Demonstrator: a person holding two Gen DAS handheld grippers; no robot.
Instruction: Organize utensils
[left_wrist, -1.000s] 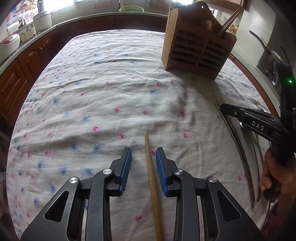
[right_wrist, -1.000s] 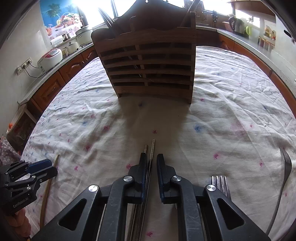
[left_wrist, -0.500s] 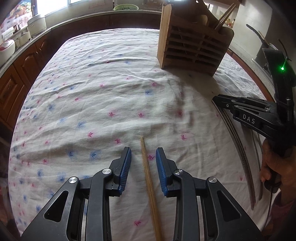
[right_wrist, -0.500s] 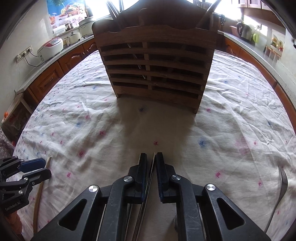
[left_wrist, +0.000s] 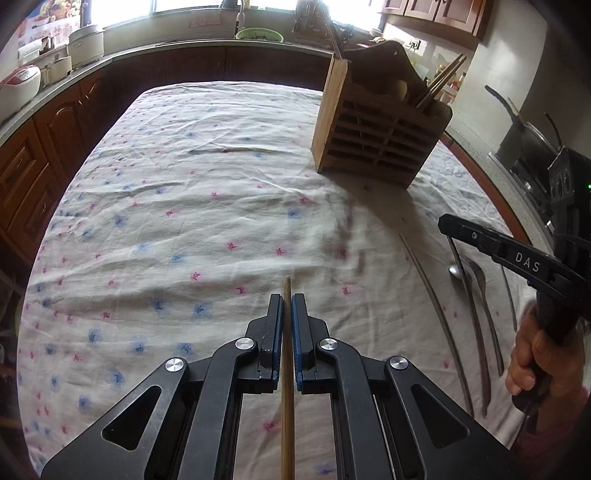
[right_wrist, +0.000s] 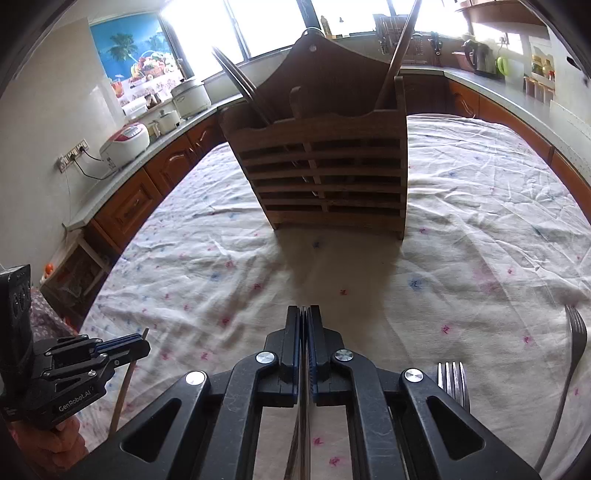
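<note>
- Our left tongs (left_wrist: 287, 318), at the bottom centre of the left wrist view, are pinching a wooden chopstick (left_wrist: 287, 387); its tip pokes out just past the blue pads (left_wrist: 277, 334).
- Our right tongs (right_wrist: 304, 334), at the bottom centre of the right wrist view, are pressed together on a thin metal utensil (right_wrist: 301, 435); we cannot tell from here whether it is one chopstick or a pair.
- Just beside the right tongs, at the lower right, lie two forks (right_wrist: 455, 384), one partly under the tongs' arm, the other (right_wrist: 574, 354) near the frame's edge.
- In the left wrist view, a spoon (left_wrist: 469, 295) and more metal pieces lie on the cloth (left_wrist: 184, 221) at the right, below the right tongs and the hand (left_wrist: 535, 365) holding them.
- The wooden holder (right_wrist: 325, 173) stands upright on the worktop at the upper centre of the right wrist view, well apart from both tongs, with a few utensils already in its compartments.
- We judge the step in hand to be the pick-up: both pieces are gripped, neither is yet stowed.
- Next, each piece probably needs carrying to the holder, tipping upright and lowering into a compartment that matches its kind, one hand at a time so the tongs do not clash over the narrow top.
</note>
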